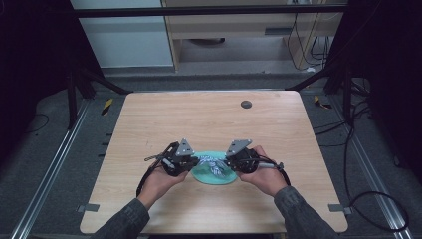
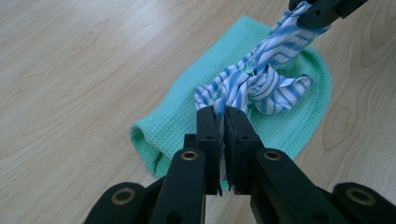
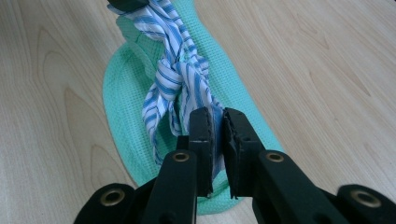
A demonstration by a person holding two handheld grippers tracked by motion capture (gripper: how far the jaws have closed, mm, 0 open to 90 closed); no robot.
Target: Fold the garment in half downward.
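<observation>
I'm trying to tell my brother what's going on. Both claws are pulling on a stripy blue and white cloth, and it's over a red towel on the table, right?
Almost. The towel is green, not red, as the left gripper view shows. The rest holds: the left claw and the right claw each pinch an end of the stripy blue and white cloth, knotted above the towel on the table.

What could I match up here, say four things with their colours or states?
Things:
1. striped cloth
2. waffle cloth
3. left tongs
4. table

Descriptions:
A. light wood grain
B. mint green, lying flat on the table
C. blue and white, knotted in the middle
D. black, shut on an end of the striped cloth

Pairs: 1-C, 2-B, 3-D, 4-A
</observation>
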